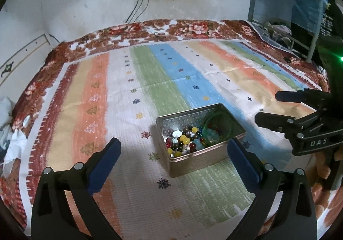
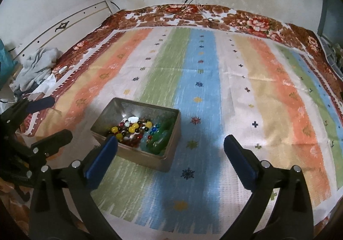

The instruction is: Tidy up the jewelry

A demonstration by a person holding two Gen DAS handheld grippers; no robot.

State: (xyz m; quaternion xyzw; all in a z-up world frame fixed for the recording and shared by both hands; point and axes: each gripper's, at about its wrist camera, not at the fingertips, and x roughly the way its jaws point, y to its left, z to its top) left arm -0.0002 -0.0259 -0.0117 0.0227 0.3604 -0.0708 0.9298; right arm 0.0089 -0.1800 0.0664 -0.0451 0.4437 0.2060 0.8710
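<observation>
Left gripper [image 1: 173, 150]: hovering with jaws spread wide and gripping nothing, its blue pads [image 1: 105, 162] filling the lower part of the left wrist view.
Right gripper [image 2: 170, 147]: likewise gaping wide and carrying nothing; in the left wrist view it is showing at the right edge.
Metal tin [image 1: 194, 159]: sitting lidless on the striped cloth [image 1: 137, 81], lower centre of the left wrist view, left of centre in the right wrist view.
Beaded jewelry [image 1: 185, 140]: lying heaped inside the tin, mixed yellow, red, white and dark beads.
Green bangles [image 1: 217, 123]: leaning against the tin's inner wall beside the beads.
Floral blanket [image 2: 240, 17]: showing beyond the cloth's far edge, upper frame.
</observation>
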